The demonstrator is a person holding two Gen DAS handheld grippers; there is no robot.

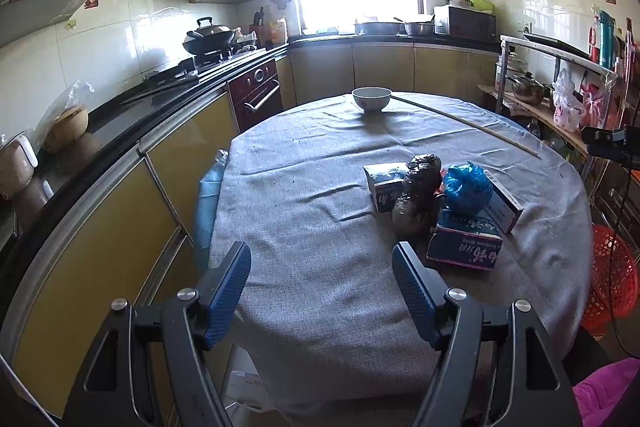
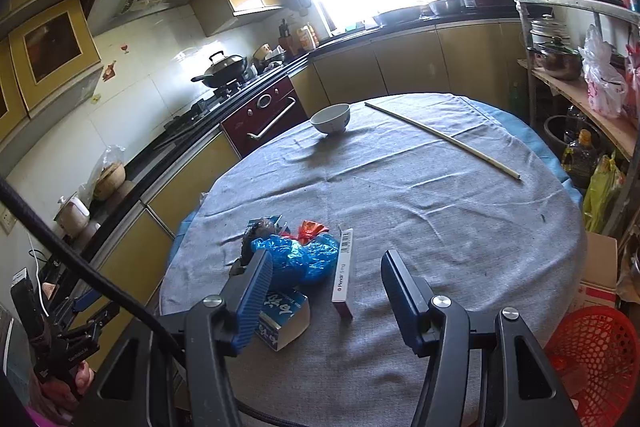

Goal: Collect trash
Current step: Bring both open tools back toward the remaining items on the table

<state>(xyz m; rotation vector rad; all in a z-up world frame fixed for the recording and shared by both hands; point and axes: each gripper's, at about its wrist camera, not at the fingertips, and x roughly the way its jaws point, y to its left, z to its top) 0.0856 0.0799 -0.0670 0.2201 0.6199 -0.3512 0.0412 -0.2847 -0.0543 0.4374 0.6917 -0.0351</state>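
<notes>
A pile of trash lies on the grey-clothed round table: crumpled black bags, a blue plastic bag, a blue carton, a second carton and a slim white box. My left gripper hangs open over bare cloth, left of and nearer than the pile. My right gripper is open too. In its view the slim white box lies between the fingers, untouched. The blue bag and blue carton sit by its left finger. A red wrapper shows behind the bag.
A white bowl and a long thin stick lie at the table's far side. A red mesh basket stands on the floor at the right, beside a cardboard box. Kitchen counters run along the left and back; a shelf rack stands at the right.
</notes>
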